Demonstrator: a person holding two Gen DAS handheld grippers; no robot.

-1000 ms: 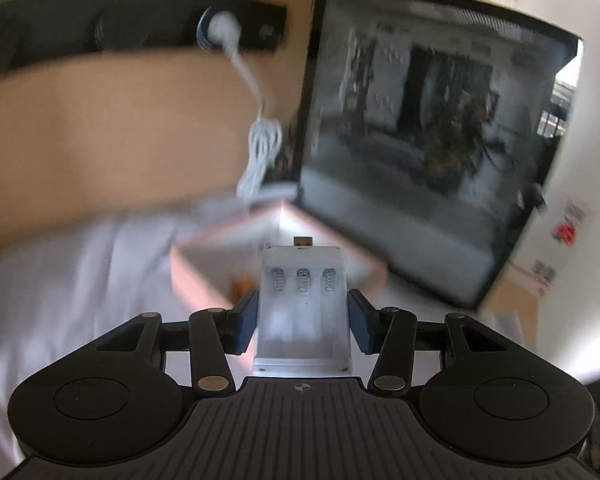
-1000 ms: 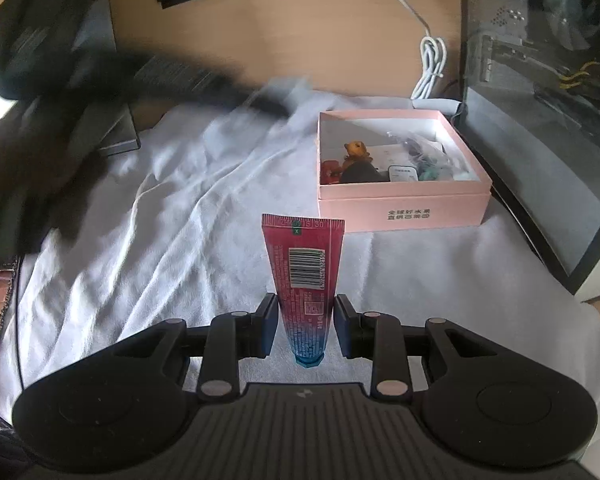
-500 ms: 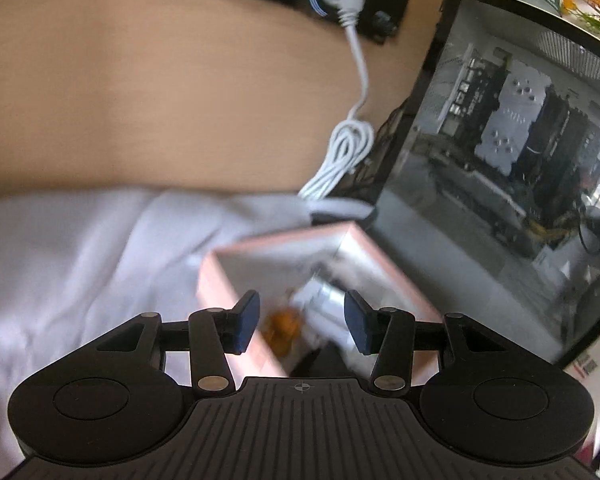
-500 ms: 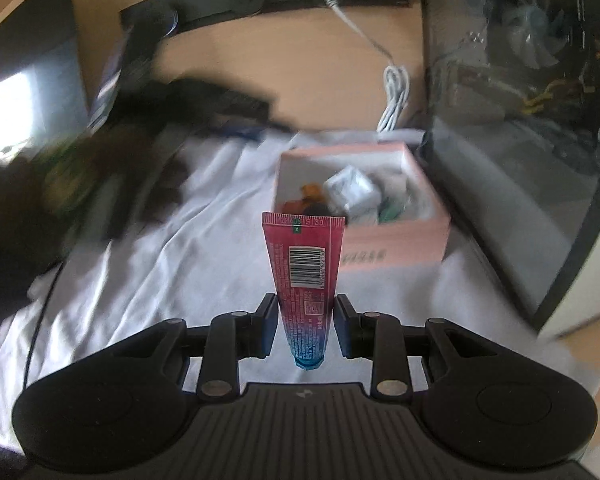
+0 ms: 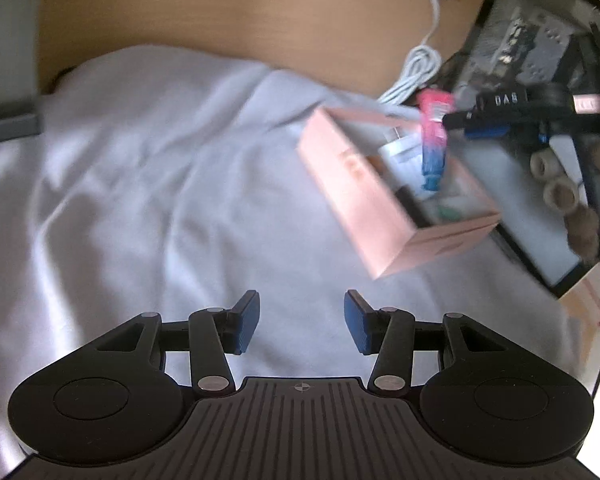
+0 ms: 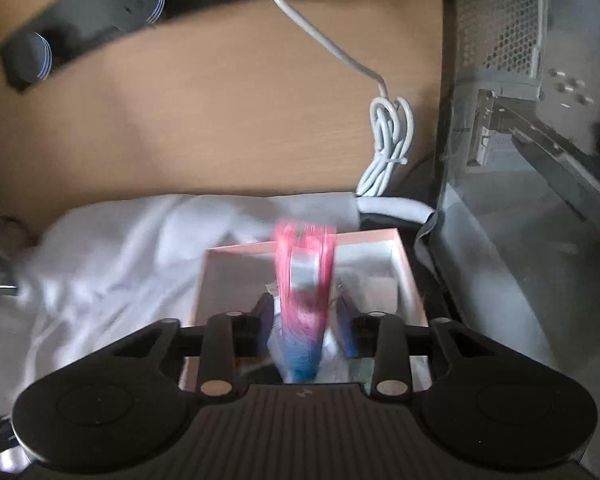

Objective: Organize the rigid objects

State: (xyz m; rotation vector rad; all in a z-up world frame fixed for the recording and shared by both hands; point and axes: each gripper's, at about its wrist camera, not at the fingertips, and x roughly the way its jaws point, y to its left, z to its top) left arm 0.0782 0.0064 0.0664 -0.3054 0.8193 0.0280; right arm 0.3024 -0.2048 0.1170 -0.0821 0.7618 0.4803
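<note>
1. Two grippers appear. The right gripper (image 6: 303, 318) has just been widening its jaws; the pink-and-blue tube (image 6: 305, 300) stands between them, blurred, and a narrow gap seems to show on either side of it, so the pads no longer look pressed against it.
2. The tube is upright, pink crimped end up and blue cap end down, directly above the open pink box (image 6: 404, 276). In the left wrist view the same tube (image 5: 434, 140) hangs over the box interior, with the tip of the right gripper (image 5: 454, 120) beside its upper part.
3. The left gripper (image 5: 302, 320) has its jaws released, with nothing between the blue pads (image 5: 246, 322); only cloth shows through the gap.
4. The pink box (image 5: 352, 184) lies on the white cloth (image 5: 160, 184), well apart from the left gripper, toward the upper right of that view. It holds several small items, including a whitish pack (image 5: 400, 148); the rest are too blurred to name.
5. The white cloth (image 6: 112, 256) is rumpled and covers the near part of a wooden desk (image 6: 204, 120).
6. A coiled white cable (image 6: 388, 148) lies on the desk just behind the box, its lead running up to a black power strip (image 6: 112, 12) at the desk's rear.
7. A computer case with a glass side panel (image 6: 520, 208) stands just beside the box, on its right in the right wrist view.
</note>
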